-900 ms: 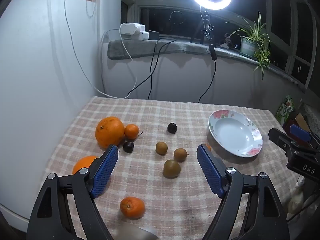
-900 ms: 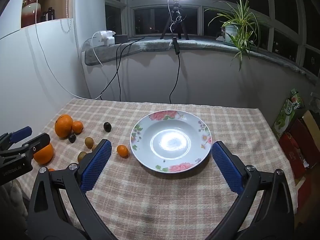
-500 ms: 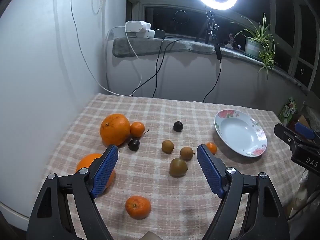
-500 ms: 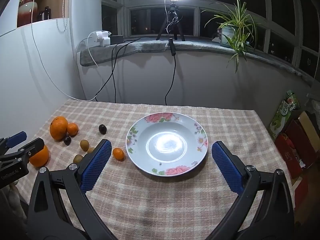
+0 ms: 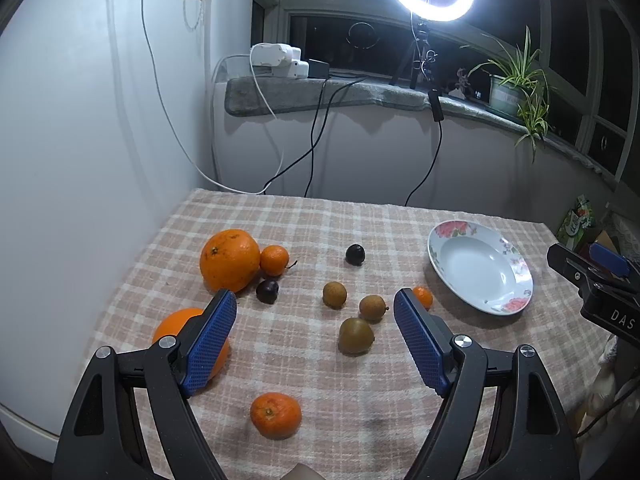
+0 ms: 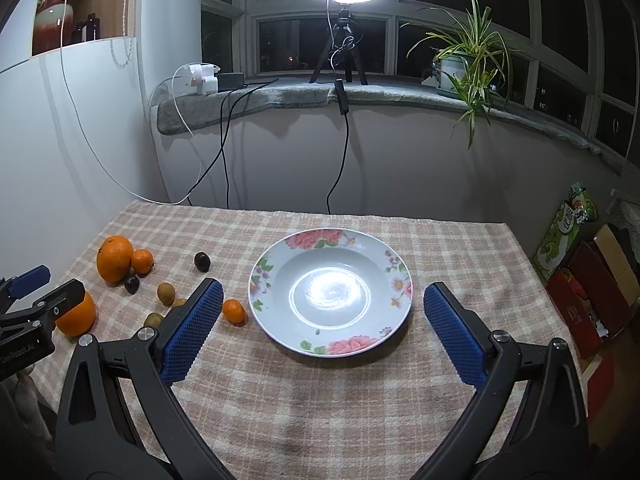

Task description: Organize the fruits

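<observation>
Nearest the left gripper point(image 5: 315, 340) lies a mandarin point(image 5: 275, 415), then a kiwi point(image 5: 356, 335) well left of the empty floral plate point(image 6: 276, 322); picking one cleanly probably means centring the pads on a single fruit, clear of its neighbours. Both the left gripper and the right gripper point(image 6: 323, 328) gape fully wide, holding and touching nothing. Farther left of the plate sits the large orange point(image 5: 229, 260), seemingly touching a small mandarin.

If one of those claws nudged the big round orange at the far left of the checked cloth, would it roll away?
Probably a little. The big round orange looks near-spherical, so a push would likely roll it. The small orange mandarin touching its side and the checked tablecloth may slow it. It looks bulky, so probably heavier than the other fruit.
</observation>
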Motion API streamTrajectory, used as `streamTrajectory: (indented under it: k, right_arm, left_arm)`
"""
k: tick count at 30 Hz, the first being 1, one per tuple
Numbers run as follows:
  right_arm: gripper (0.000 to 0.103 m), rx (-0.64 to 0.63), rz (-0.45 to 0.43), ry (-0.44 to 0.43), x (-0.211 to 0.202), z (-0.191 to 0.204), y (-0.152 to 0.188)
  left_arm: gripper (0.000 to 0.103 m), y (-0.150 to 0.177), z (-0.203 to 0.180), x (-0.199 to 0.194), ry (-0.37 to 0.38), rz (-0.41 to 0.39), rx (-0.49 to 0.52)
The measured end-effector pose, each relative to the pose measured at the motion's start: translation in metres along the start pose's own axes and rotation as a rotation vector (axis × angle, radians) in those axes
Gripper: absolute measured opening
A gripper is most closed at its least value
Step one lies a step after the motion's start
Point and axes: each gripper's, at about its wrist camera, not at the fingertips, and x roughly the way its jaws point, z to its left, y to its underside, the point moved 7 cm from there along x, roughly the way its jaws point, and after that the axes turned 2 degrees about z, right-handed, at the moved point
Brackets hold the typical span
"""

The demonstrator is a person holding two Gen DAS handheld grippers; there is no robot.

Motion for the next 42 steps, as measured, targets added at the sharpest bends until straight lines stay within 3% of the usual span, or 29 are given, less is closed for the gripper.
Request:
streamTrajectory:
  k: [42]
  right_arm:
    - [0.102,-0.01,0.002,-0.003,-0.005,0.011,-0.007]
  left_arm:
    - [0.081,0.002,0.004,0.0,0.003,-0.002,-0.003]
